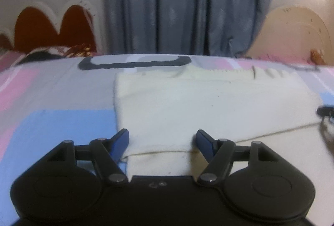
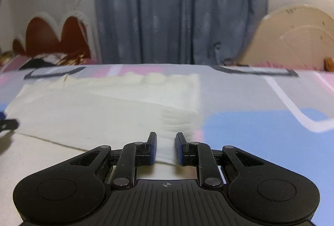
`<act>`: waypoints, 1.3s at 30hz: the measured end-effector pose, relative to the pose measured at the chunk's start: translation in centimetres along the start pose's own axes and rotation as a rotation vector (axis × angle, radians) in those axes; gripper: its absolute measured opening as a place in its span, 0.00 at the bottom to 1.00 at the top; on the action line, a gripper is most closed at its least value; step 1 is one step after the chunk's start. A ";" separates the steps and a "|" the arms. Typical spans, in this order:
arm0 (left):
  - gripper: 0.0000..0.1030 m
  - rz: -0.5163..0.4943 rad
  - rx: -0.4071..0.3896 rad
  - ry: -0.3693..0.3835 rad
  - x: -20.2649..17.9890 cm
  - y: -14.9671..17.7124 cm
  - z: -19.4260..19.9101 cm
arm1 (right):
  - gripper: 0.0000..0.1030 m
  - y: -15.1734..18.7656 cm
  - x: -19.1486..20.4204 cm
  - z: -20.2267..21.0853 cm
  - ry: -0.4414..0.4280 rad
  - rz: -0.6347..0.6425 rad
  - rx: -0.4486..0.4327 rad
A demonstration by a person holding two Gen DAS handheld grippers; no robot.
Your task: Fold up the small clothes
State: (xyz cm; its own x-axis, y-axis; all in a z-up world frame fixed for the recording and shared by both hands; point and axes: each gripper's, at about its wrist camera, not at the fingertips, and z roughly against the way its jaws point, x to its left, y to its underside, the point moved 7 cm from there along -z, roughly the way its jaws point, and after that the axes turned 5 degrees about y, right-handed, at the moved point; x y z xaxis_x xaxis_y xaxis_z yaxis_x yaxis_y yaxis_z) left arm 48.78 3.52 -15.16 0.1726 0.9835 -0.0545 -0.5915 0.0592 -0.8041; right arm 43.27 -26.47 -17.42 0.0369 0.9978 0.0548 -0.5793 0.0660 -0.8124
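Observation:
A cream-white small garment [image 1: 198, 105] lies flat on the bed, one layer folded over another, with a ribbed hem at the far side. It also shows in the right wrist view [image 2: 108, 107]. My left gripper [image 1: 162, 138] is wide open over the garment's near left corner, its blue pads either side of a fold edge. My right gripper [image 2: 166, 142] is partly open at the garment's near right edge, with a strip of cloth between its pads [image 2: 153, 148]. The right gripper's tip [image 1: 325, 113] shows at the right edge of the left wrist view.
The bed sheet [image 2: 261, 132] has pink, blue and grey blocks. A red scalloped headboard [image 1: 54, 30] and a patterned pillow [image 1: 60, 52] are at the far left. Blue-grey curtains [image 1: 187, 7] hang behind. A beige round board [image 2: 296, 42] leans at the far right.

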 end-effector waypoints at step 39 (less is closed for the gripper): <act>0.75 -0.133 0.038 -0.111 -5.7 -0.4 2.6 | 0.43 2.1 -1.3 5.7 -0.139 0.037 0.037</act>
State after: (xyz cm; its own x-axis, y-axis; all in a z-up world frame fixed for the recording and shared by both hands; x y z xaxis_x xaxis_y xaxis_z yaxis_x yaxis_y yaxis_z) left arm 46.02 -1.65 -12.98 0.1646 0.9792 0.1183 -0.5991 0.1946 -0.7767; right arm 37.33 -27.64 -15.90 -0.0972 0.9895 0.1070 -0.6080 0.0261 -0.7935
